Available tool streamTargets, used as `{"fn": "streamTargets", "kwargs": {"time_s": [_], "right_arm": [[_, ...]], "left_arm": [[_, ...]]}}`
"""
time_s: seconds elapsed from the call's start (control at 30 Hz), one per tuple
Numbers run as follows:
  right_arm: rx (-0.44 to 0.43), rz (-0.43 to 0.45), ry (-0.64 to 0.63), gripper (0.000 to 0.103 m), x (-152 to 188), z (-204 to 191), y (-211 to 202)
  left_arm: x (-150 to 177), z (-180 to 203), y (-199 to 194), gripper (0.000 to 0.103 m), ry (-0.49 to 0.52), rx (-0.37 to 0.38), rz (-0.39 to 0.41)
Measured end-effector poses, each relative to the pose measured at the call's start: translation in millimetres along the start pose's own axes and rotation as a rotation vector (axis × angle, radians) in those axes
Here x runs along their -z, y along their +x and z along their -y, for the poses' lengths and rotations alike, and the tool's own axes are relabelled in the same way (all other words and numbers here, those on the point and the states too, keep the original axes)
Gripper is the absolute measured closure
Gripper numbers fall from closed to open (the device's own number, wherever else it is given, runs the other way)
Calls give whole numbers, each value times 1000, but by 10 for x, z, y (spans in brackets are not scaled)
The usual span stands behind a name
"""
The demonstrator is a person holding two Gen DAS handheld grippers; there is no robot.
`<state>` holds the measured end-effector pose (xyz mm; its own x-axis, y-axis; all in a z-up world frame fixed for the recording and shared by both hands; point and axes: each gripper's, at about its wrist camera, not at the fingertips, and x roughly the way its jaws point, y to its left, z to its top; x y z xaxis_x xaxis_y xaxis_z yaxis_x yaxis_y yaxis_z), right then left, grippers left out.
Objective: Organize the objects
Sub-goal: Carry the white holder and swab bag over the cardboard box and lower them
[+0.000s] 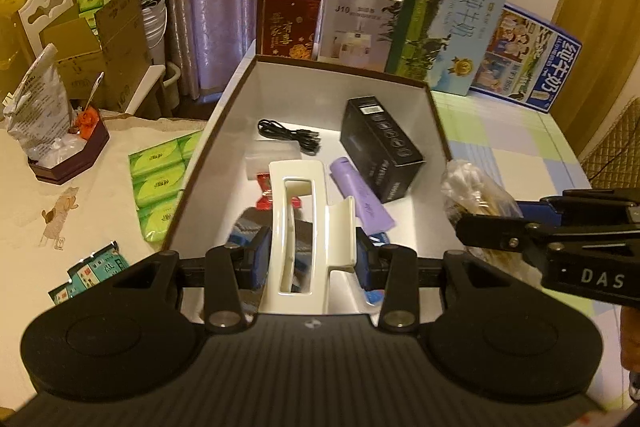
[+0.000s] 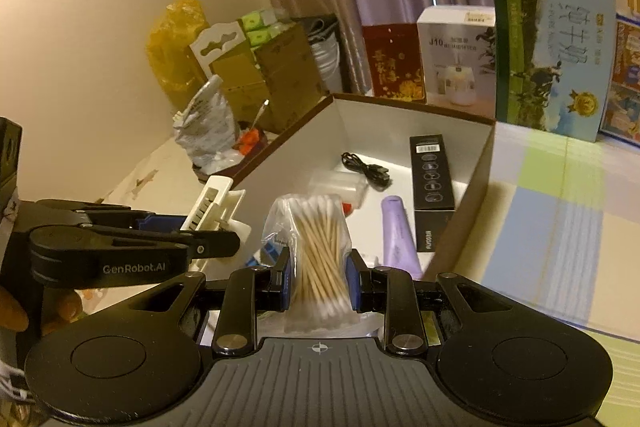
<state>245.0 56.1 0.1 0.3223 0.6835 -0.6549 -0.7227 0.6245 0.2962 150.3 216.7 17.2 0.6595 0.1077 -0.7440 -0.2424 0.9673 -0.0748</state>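
Note:
A cream hair claw clip (image 1: 298,223) hangs over the near end of the open white-lined box (image 1: 434,115), with my left gripper (image 1: 312,259) shut on it. My right gripper (image 2: 318,277) is shut on a clear bag of cotton swabs (image 2: 318,247), held above the box's near edge (image 2: 480,163). In the left wrist view that bag (image 1: 470,187) shows at the right, beside the box wall. Inside the box lie a black carton (image 1: 380,147), a coiled black cable (image 1: 288,137), a lilac tube (image 1: 360,195) and a red-wrapped sweet (image 1: 264,195). The clip (image 2: 216,207) also shows at the left of the right wrist view.
Upright cartons (image 1: 444,23) line the table behind the box. Green tissue packs (image 1: 160,179) lie left of it, with a dark tray of clutter (image 1: 68,155) further left. A checked cloth (image 2: 560,227) covers the table to the right. A hand (image 2: 16,311) holds the left gripper's handle.

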Motion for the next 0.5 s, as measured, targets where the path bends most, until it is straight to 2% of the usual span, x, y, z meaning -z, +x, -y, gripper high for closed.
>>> {"fn": "streamTargets", "kwargs": {"time_s": [0.5], "right_arm": [[53, -60, 135, 79, -262, 215, 645]], "left_arm": [[-319, -258, 710, 67, 38, 24, -91]]}}
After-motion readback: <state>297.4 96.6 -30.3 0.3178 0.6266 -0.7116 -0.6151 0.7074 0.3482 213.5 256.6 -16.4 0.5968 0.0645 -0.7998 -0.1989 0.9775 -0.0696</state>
